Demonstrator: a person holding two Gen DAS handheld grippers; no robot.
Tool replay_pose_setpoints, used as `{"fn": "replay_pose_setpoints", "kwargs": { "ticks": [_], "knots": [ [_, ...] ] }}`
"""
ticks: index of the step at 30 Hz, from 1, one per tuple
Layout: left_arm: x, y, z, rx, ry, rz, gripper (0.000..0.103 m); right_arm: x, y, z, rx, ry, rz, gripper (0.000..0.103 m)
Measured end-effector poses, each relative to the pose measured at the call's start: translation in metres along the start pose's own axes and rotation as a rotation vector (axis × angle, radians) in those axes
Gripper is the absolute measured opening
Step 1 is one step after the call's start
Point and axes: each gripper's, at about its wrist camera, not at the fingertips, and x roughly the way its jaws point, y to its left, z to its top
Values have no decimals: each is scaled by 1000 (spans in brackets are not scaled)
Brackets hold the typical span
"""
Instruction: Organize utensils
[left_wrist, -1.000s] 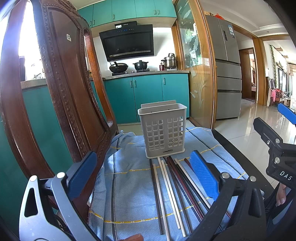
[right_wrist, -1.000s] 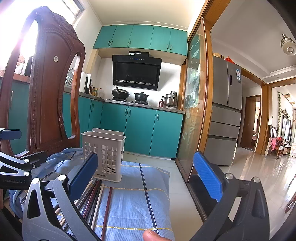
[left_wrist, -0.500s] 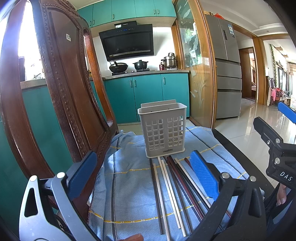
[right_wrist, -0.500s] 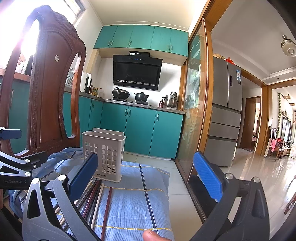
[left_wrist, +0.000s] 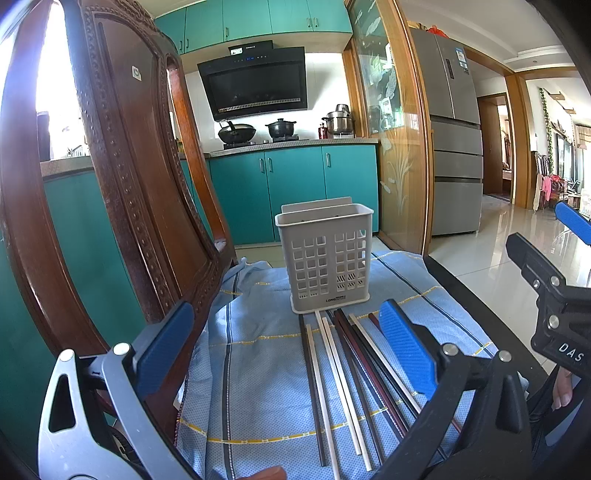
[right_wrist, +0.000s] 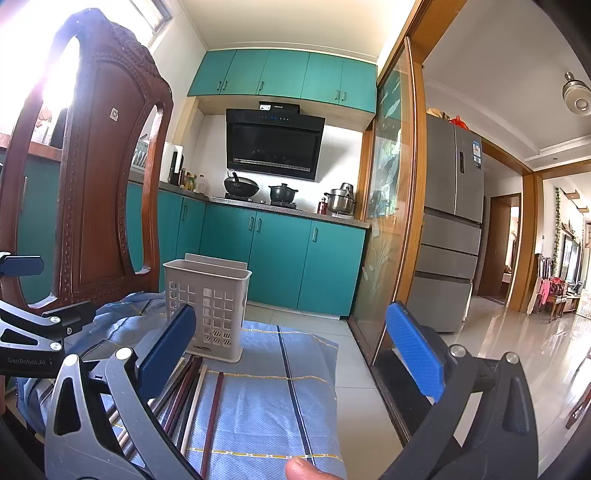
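A white slotted utensil holder (left_wrist: 325, 258) stands upright on a blue cloth (left_wrist: 258, 369). Several chopsticks (left_wrist: 347, 376), white, dark and reddish, lie side by side on the cloth in front of it. My left gripper (left_wrist: 284, 350) is open and empty, held above the near ends of the chopsticks. My right gripper (right_wrist: 291, 354) is open and empty, to the right of the chopsticks (right_wrist: 192, 395), with the holder (right_wrist: 207, 306) ahead on its left. The holder looks empty.
A carved wooden chair back (left_wrist: 129, 184) rises at the left edge of the cloth. The cloth's right edge (right_wrist: 332, 387) drops to a tiled floor. Teal cabinets (left_wrist: 295, 192) and a fridge (left_wrist: 454, 147) stand behind.
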Motion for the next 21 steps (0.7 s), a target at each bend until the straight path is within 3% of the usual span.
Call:
{"fn": "replay_pose_setpoints", "kwargs": {
  "ticks": [21],
  "knots": [
    [3,3,-3,-3,14,3,100,5,-11,0,26,31,-13,100]
  ]
}}
